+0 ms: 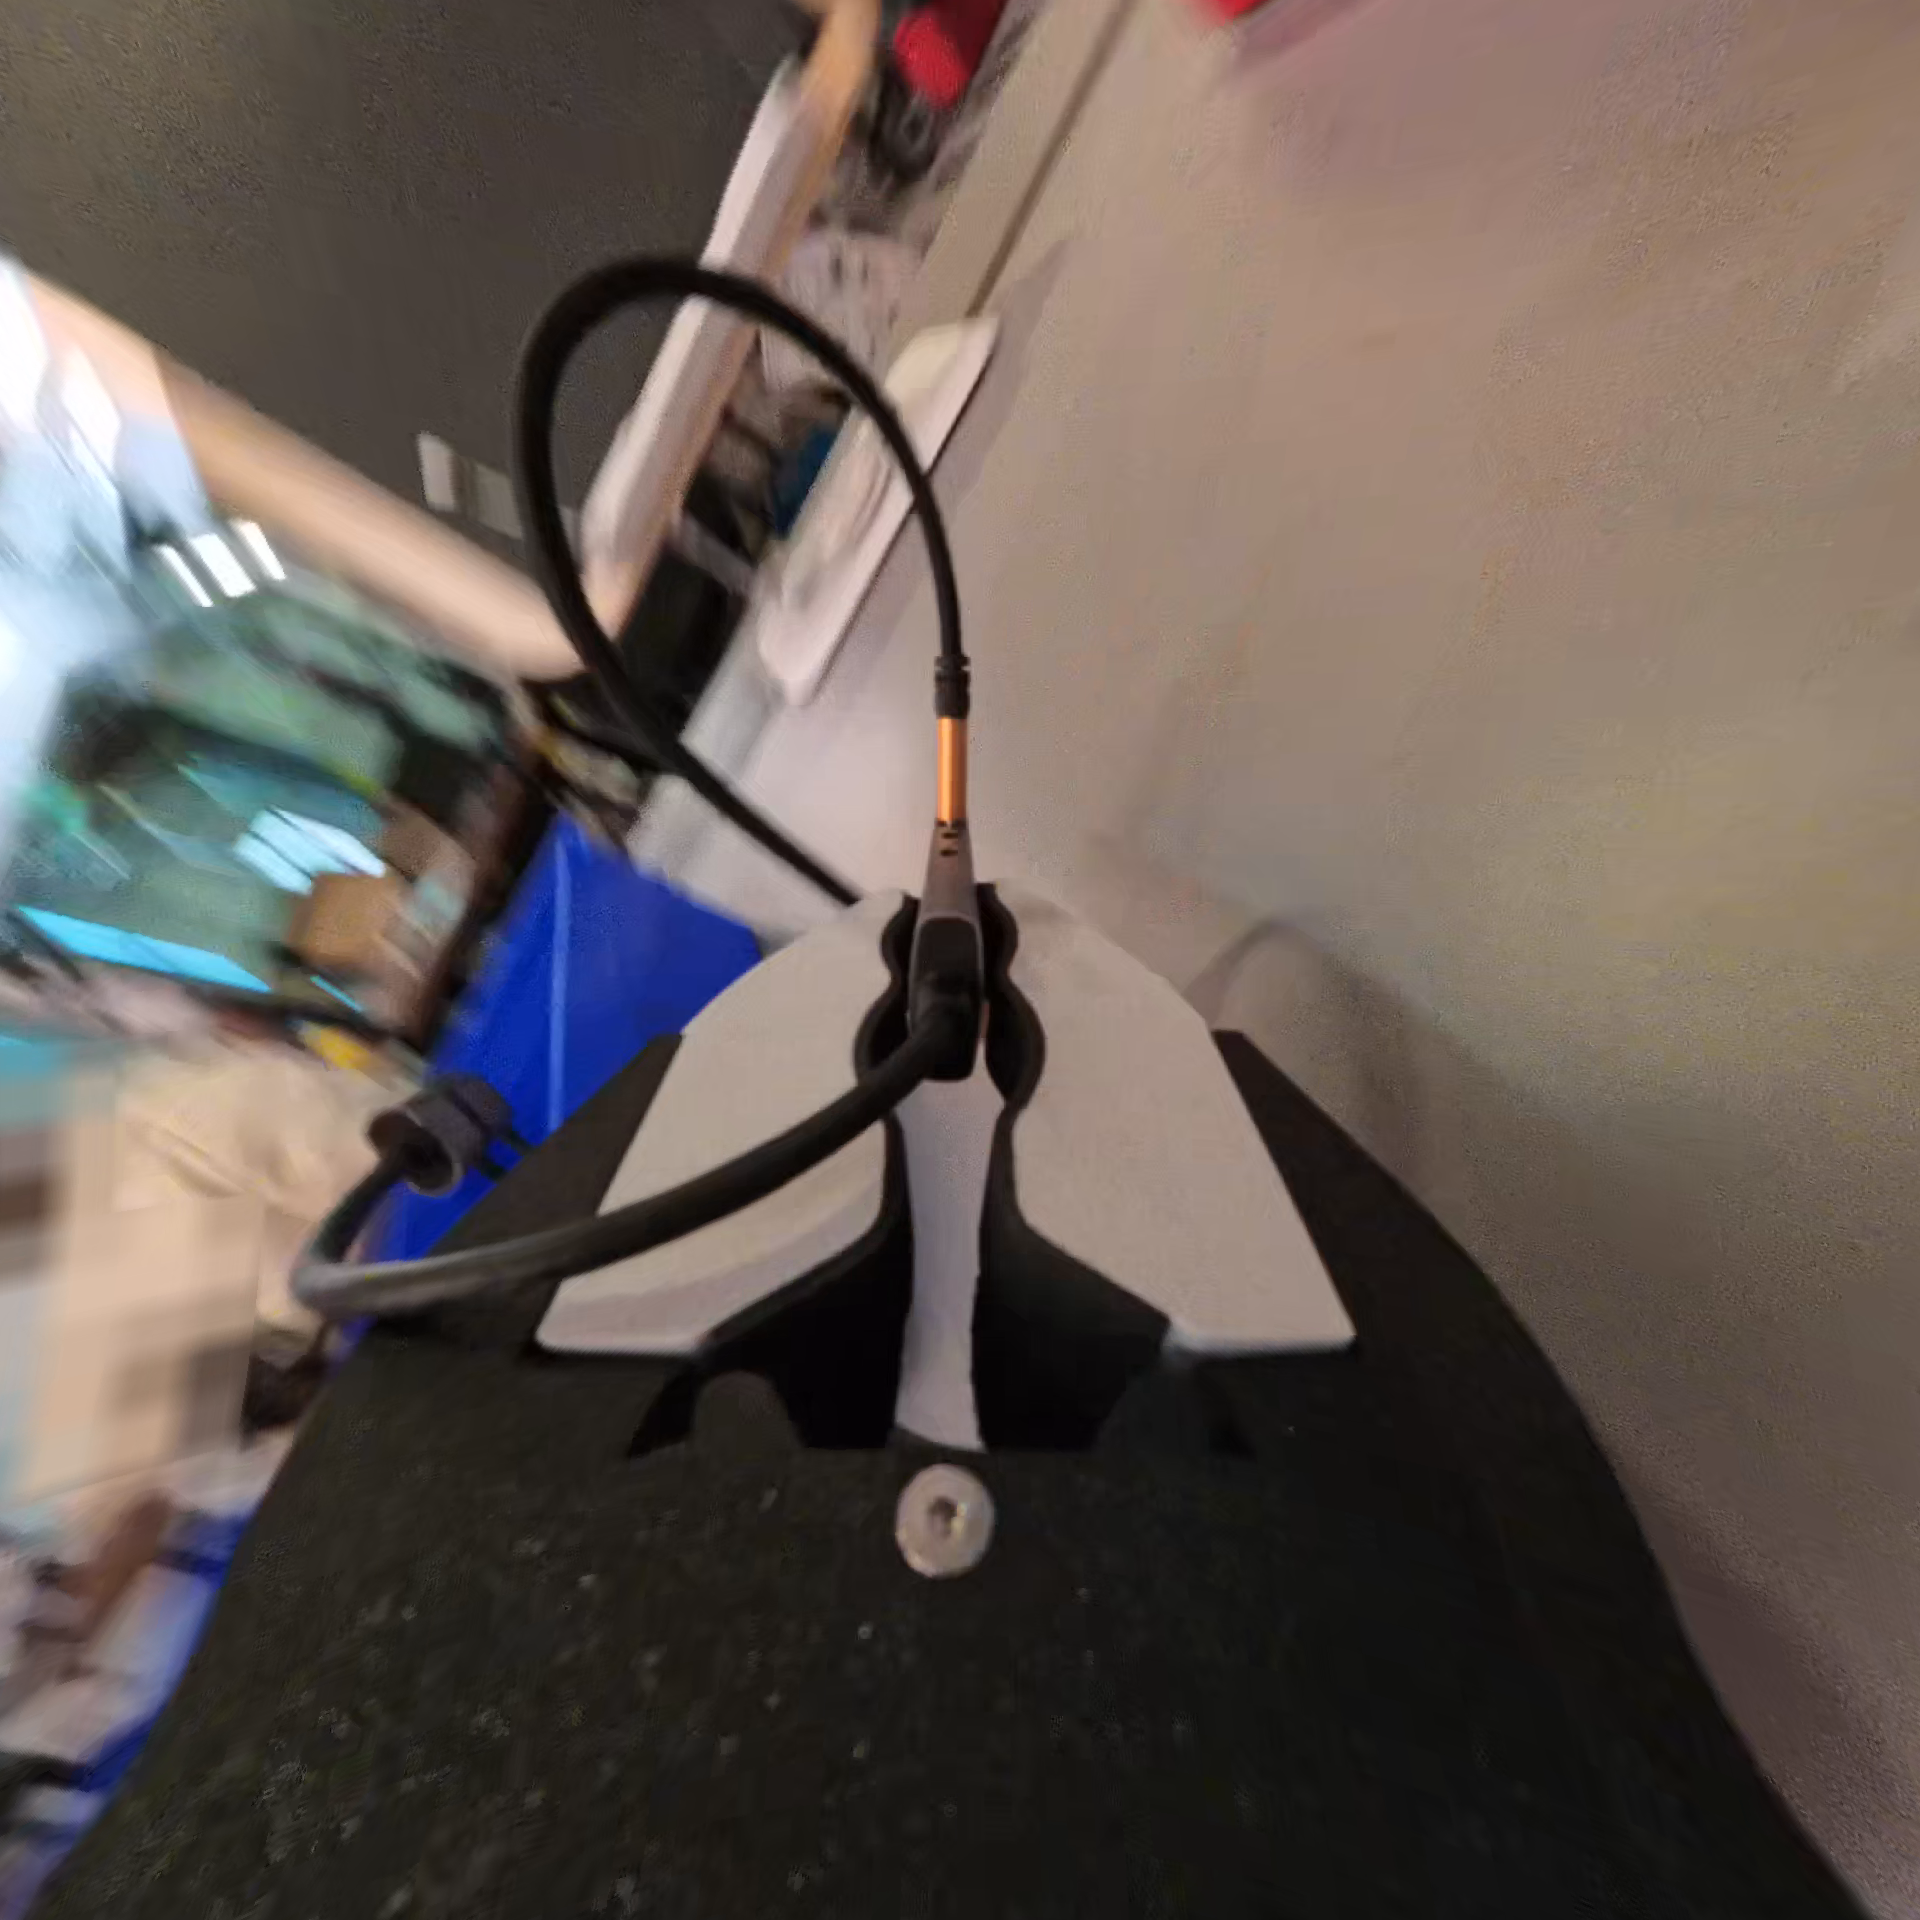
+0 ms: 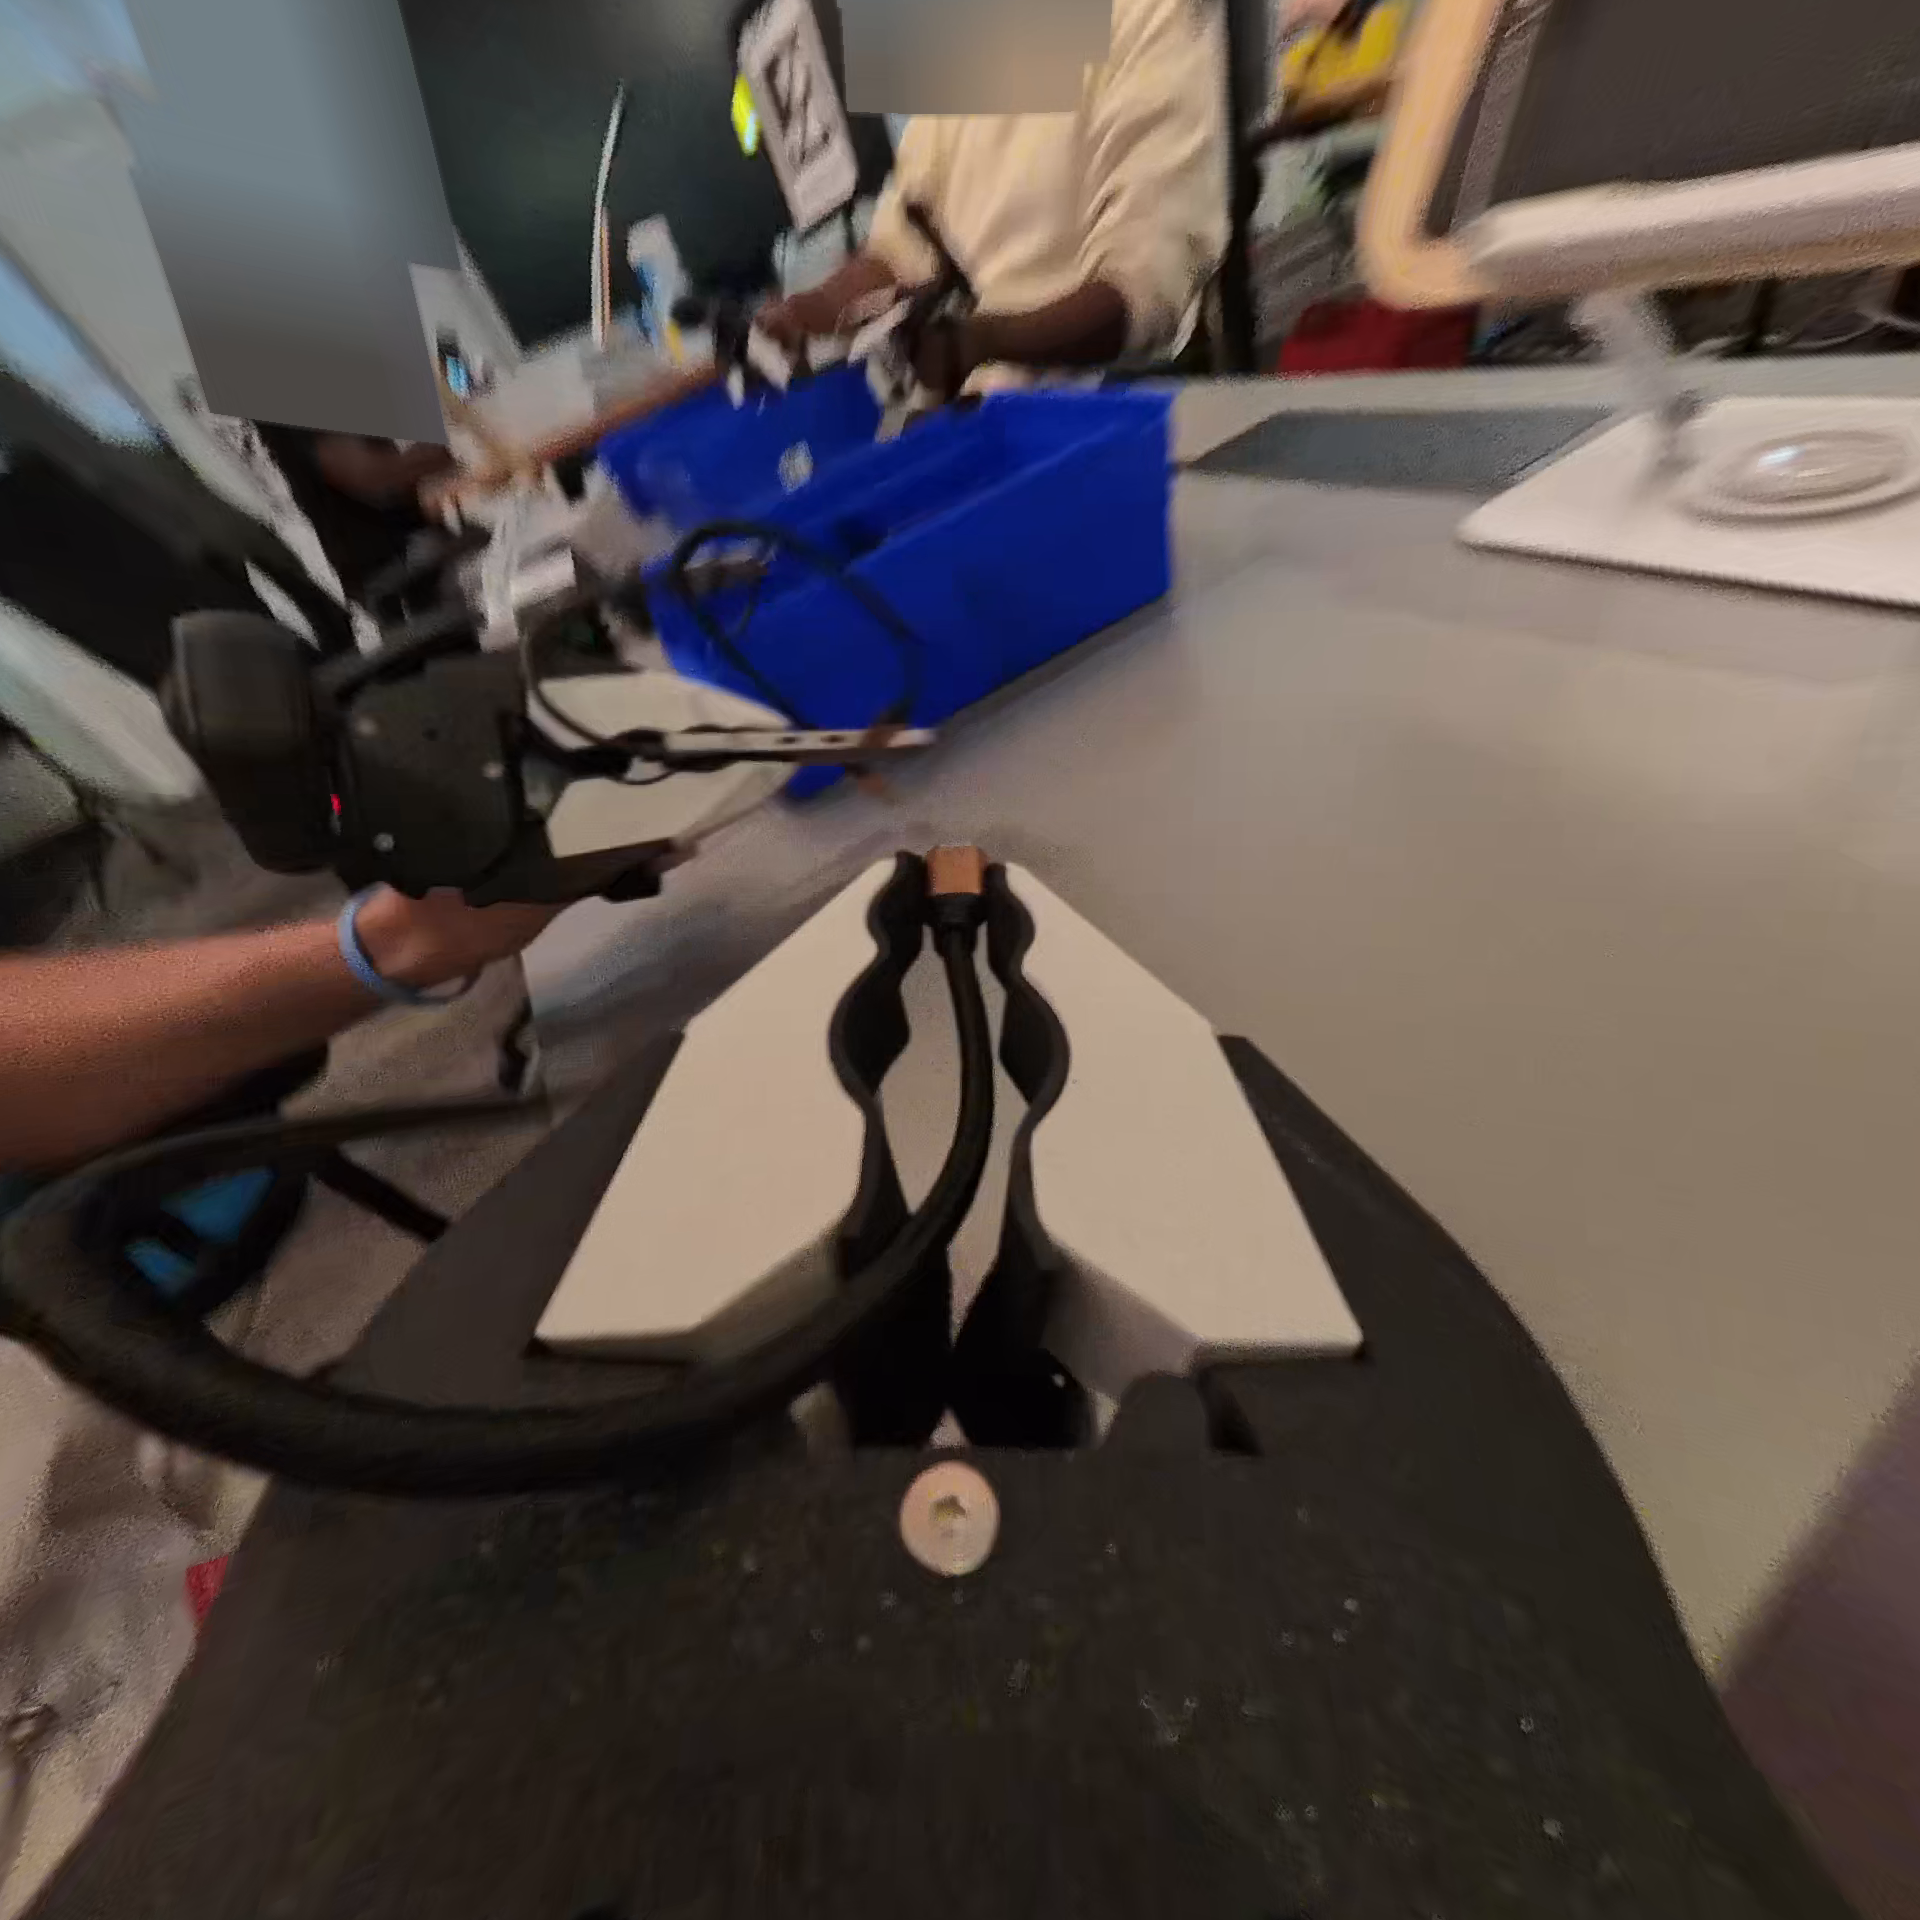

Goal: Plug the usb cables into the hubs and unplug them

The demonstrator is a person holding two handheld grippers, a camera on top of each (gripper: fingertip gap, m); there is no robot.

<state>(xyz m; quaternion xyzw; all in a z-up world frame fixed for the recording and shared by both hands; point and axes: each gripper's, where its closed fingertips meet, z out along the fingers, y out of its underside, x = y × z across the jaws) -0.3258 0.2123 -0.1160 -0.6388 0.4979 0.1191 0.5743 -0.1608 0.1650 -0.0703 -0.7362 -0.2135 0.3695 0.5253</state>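
Two grippers, both clamped on something. The left gripper (image 1: pixel 948 914) has its jaws together on a slim dark hub (image 1: pixel 943 966), seen edge-on, with an orange-collared plug (image 1: pixel 951 758) sticking out of its far end and a black cable (image 1: pixel 665 416) looping up and back down to the left. The hub's own lead (image 1: pixel 582 1236) curls off near-left. The right gripper (image 2: pixel 954 883) is pinched shut on the copper-coloured usb plug (image 2: pixel 951 871) at its tips, its braided cable (image 2: pixel 312 1392) trailing back between the fingers and sweeping off to the near left.

From the right wrist view the left gripper sits off to the left, held in a hand (image 2: pixel 436 935) with a blue wristband (image 2: pixel 358 951), the hub poking right, just short of the right one's plug.

Clutter: blue bins (image 2: pixel 935 551) behind, a white monitor stand base (image 2: pixel 1745 499) far right, a person in a cream shirt (image 2: pixel 1049 208) working at the far side. Surface is a plain grey table (image 2: pixel 1455 831). The room's pretty blurry, dark wall, busy benches. No writing I can read.
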